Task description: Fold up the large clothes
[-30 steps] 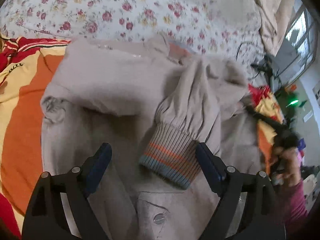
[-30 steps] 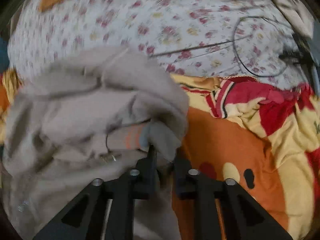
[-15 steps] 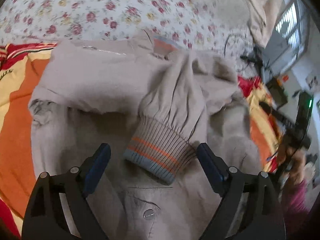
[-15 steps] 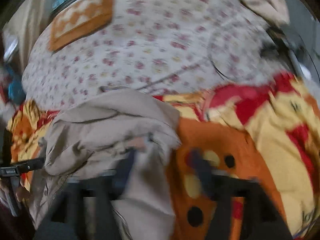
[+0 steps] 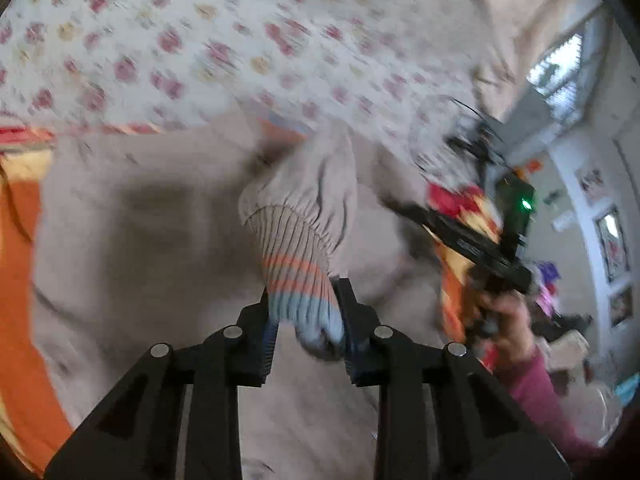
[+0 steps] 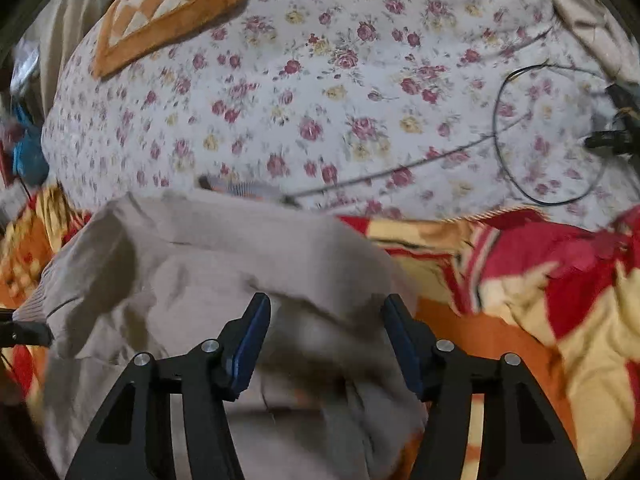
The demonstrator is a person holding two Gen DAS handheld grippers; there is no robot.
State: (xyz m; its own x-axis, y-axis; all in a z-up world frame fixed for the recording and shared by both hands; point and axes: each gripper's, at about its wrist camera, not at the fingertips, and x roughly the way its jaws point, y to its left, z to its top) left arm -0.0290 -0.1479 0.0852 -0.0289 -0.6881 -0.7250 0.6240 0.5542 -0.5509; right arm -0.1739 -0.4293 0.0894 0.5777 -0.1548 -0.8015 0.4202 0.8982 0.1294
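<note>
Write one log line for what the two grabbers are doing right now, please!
left gripper: closing on striped cuff | right gripper: closing, pads clear of beige jacket | surface: blanket

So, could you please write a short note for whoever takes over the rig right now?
Left gripper: jaws closing on the striped cuff of the beige jacket's sleeve; pads already on it.
Right gripper: open, jaws closing slightly, nothing gripped, jacket's folded edge below.
Jacket lies bunched on the orange blanket, beside the floral sheet.
Done: one side folded in.
Left: lay this sleeve across, then fold the body.
</note>
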